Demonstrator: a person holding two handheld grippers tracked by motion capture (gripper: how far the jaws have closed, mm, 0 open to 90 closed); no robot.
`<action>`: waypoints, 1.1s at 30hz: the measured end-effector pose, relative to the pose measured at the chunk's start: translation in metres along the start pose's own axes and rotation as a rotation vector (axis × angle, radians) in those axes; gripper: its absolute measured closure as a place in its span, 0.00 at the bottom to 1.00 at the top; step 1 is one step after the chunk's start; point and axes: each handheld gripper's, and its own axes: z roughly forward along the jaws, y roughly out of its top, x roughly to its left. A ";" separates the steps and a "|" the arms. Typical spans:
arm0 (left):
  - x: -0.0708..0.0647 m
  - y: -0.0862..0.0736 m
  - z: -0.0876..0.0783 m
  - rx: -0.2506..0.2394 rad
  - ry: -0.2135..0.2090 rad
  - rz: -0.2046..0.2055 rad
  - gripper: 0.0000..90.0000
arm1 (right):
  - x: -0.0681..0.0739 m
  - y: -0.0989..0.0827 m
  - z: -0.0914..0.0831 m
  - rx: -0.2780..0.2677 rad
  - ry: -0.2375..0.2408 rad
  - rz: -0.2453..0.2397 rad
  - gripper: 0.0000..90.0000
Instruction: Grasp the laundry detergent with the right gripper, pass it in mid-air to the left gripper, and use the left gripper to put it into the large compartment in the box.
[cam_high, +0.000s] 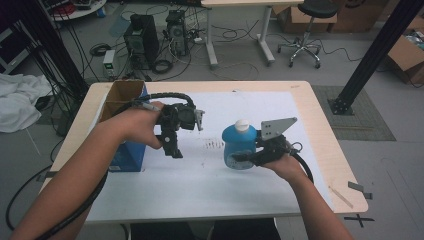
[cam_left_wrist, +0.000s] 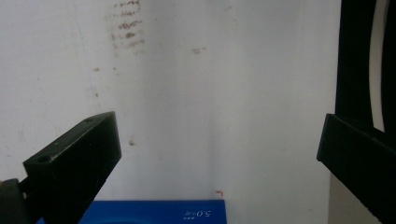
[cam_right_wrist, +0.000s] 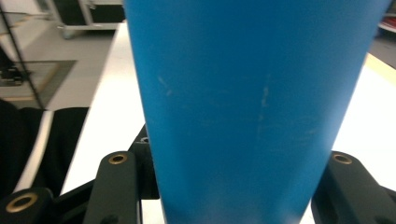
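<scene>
- Because the blue bottle (cam_high: 240, 147) looks like smooth, stiff plastic, it may slip; it stands right of centre in the high view on the tabletop (cam_high: 310, 100).
- The right tool (cam_high: 245, 158) is clamped around its lower body, a sound low hold.
- The left tool (cam_high: 172, 142), left of centre, is spread wide and empty beside a cardboard box (cam_high: 122, 95).

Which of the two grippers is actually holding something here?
The right gripper: its jaws clamp the blue bottle. The left gripper hangs open over the white sheet.
</scene>
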 end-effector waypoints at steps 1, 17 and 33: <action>-0.001 0.002 -0.001 0.003 0.000 0.003 0.00 | 0.001 0.000 0.002 -0.004 0.014 -0.011 0.51; -0.010 0.022 -0.007 0.034 -0.006 0.017 0.00 | 0.011 0.000 0.033 -0.110 0.108 -0.050 0.51; -0.023 0.030 -0.003 0.035 -0.023 0.022 0.00 | 0.014 0.006 0.082 -0.095 0.131 -0.060 0.51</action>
